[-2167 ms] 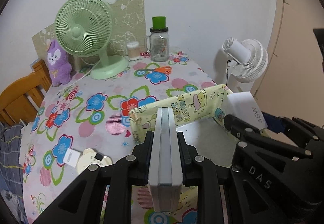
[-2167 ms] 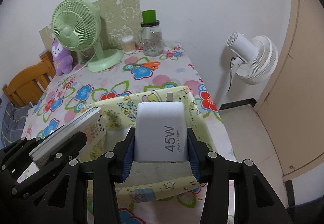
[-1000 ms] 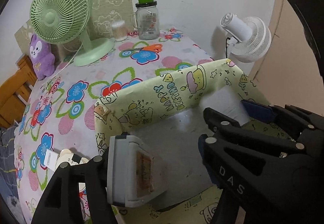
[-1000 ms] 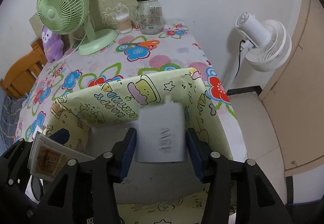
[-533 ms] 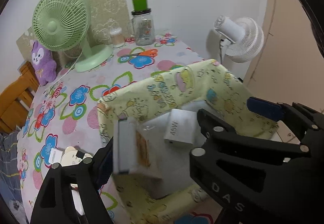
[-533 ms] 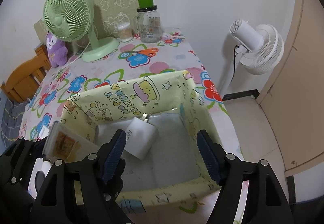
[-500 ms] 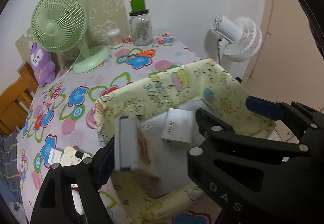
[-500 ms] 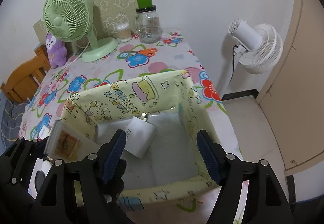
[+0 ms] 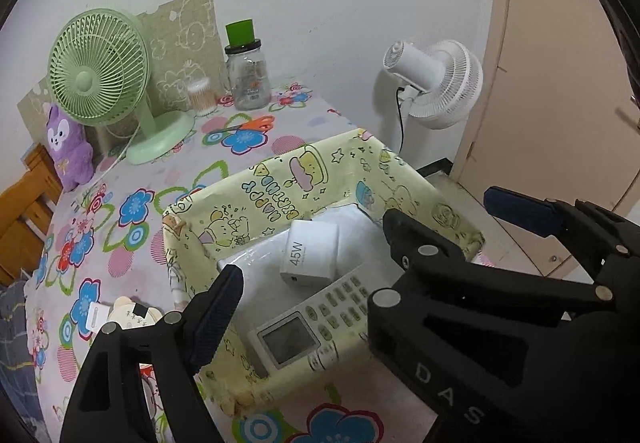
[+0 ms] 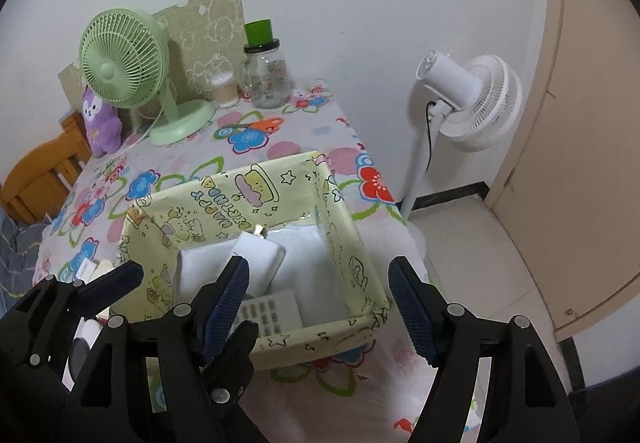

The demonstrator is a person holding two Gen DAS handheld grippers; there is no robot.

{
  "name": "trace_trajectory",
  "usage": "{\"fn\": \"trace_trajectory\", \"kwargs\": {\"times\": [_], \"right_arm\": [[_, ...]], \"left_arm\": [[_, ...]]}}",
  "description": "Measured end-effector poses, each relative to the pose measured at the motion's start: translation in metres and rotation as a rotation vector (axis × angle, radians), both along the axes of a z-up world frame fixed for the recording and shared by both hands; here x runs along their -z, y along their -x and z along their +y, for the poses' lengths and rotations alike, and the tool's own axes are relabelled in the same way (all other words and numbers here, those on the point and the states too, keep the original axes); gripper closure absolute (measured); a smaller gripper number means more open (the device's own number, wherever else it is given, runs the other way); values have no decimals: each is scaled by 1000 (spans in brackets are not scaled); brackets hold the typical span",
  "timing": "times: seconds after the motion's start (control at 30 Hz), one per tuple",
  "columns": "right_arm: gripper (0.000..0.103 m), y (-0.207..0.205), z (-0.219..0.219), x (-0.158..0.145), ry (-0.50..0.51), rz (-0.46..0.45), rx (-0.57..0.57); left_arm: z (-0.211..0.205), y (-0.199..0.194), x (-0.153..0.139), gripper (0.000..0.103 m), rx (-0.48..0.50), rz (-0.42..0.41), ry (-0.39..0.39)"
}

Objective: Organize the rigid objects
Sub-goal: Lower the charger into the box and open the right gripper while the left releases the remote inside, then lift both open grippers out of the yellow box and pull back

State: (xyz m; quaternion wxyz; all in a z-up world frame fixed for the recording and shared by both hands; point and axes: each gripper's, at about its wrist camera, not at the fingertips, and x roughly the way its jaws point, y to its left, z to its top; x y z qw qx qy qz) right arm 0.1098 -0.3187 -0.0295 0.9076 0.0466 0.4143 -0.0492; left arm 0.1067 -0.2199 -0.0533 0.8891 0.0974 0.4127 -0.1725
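**Both Items Released Into Box**

Flowered tablecloth [image 9: 132, 203] carries the yellow box [image 9: 280, 179]. Your left gripper [image 9: 308, 283] and right gripper [image 10: 318, 283] now stand wide open and empty; the 2 items they held 2.2 s ago lie inside. The remote [image 9: 316, 319] runs from 7 to 1 o'clock, screen toward you. The 45W charger [image 9: 310, 253] rests just beyond it. Judged complete: fetch the next object.

left wrist view: looks forward and down along its fingers, close above the near-left corner of the yellow box [image 9: 280, 187] | right wrist view: same direction, from the box's near-right side, a little farther back | shared: box [image 10: 224, 199], green fan [image 9: 96, 79], white fan [image 10: 476, 99] — both face the back wall
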Motion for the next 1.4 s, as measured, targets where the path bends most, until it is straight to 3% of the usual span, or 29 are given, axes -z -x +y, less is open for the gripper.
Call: {"fn": "trace_trajectory", "kwargs": {"times": [0.67,0.8,1.4], "right_arm": [[27,34,54,-17,13,-56,-56],[19,41,67,-21,18,-73,-64],[7,68,110,-34,67,-136,-81]], "left_arm": [[58,36,-19,6,-70,-78,-16],[68,42,-21,5,-69,-90,-31],[107,68,-28,0,-94,-135,-37]]}}
